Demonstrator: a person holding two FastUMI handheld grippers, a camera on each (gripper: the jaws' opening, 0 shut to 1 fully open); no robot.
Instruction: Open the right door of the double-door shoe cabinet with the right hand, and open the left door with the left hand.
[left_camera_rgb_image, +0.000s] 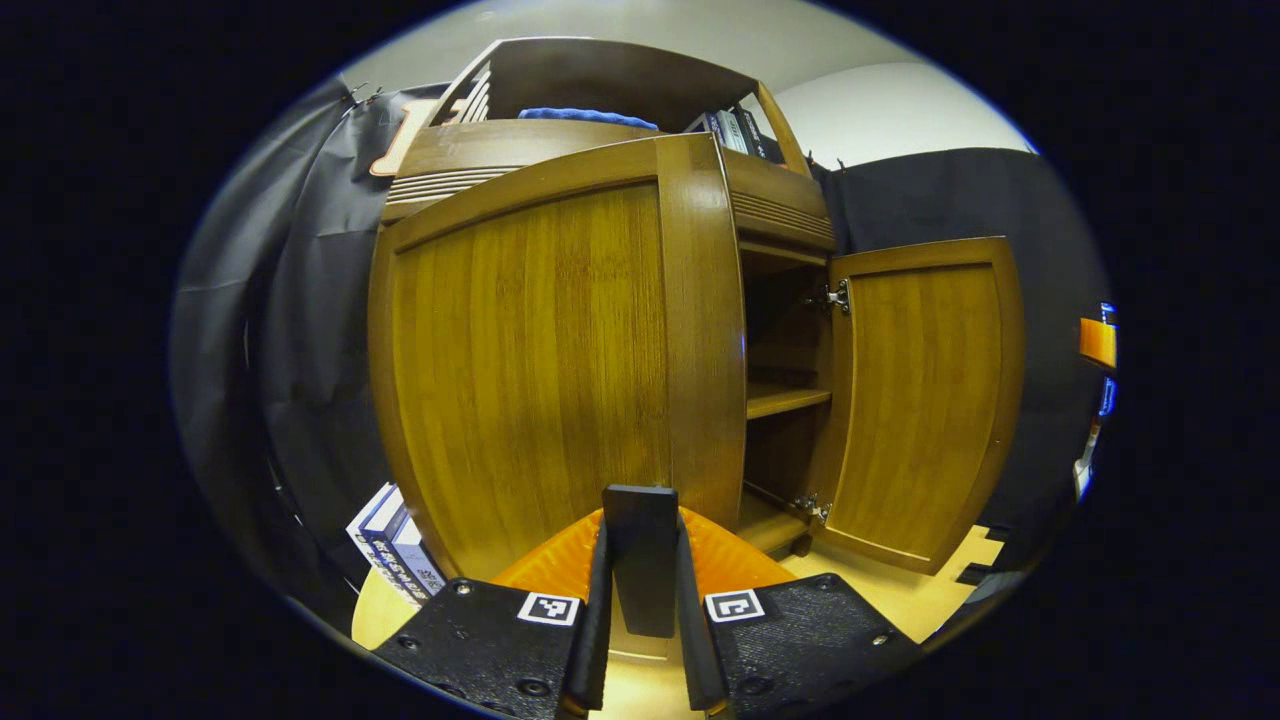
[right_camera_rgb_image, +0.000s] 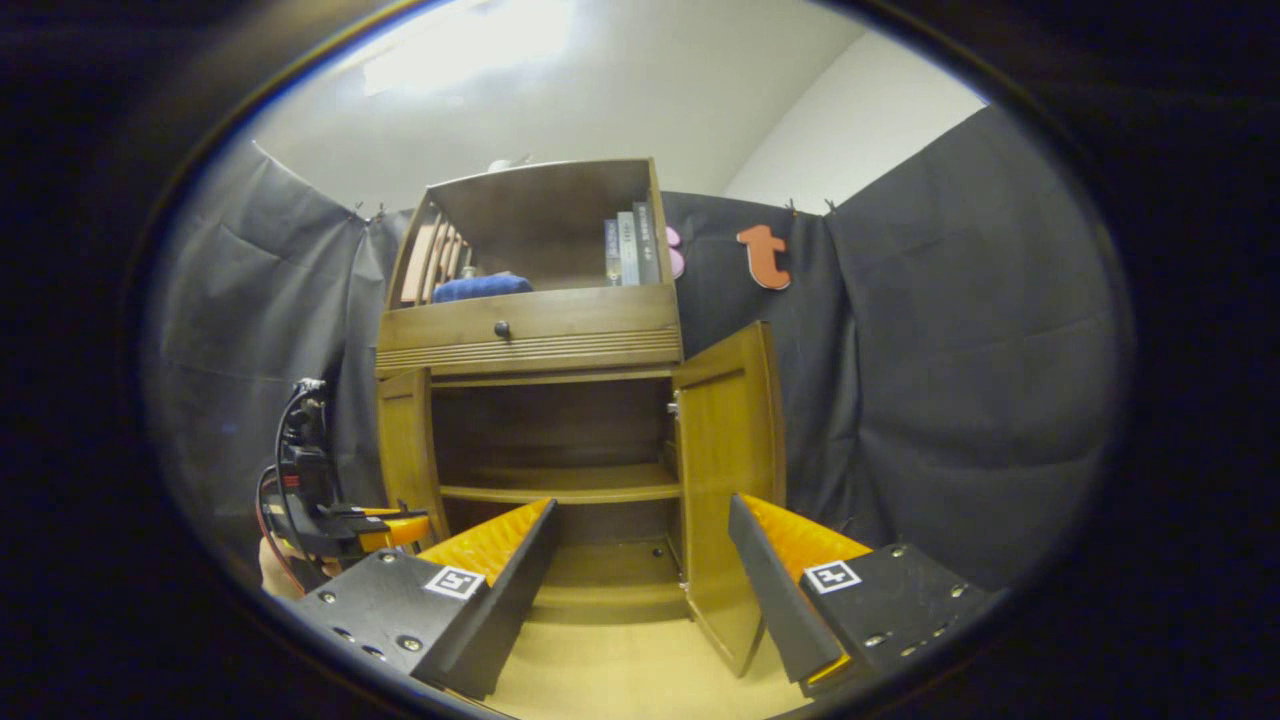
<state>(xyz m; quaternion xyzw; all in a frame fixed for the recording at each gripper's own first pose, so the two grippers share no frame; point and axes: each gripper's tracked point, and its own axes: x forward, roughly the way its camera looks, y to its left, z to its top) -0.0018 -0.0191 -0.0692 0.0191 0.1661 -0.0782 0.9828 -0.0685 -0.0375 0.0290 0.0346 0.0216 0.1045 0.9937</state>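
Observation:
The wooden shoe cabinet (right_camera_rgb_image: 530, 340) stands against the booth wall with both lower doors swung open. In the left gripper view the left door (left_camera_rgb_image: 530, 370) looms close, and my left gripper (left_camera_rgb_image: 640, 530) is shut on a dark upright handle (left_camera_rgb_image: 640, 560) at that door's free edge. The right door (left_camera_rgb_image: 920, 400) hangs wide open beyond it. In the right gripper view my right gripper (right_camera_rgb_image: 642, 510) is open, its fingers spread wide and holding nothing, a short way in front of the open cabinet. The right door (right_camera_rgb_image: 725, 470) stands just right of it. The left gripper (right_camera_rgb_image: 405, 528) and a hand show at the left door (right_camera_rgb_image: 405, 450).
Inside the cabinet, a shelf (right_camera_rgb_image: 560, 490) crosses the interior. Above the doors is a drawer with a round knob (right_camera_rgb_image: 502, 329); the top compartment holds books (right_camera_rgb_image: 630, 250) and a blue cloth (right_camera_rgb_image: 480, 287). More books (left_camera_rgb_image: 395, 555) lean on the light wooden floor (right_camera_rgb_image: 620, 680) left of the cabinet.

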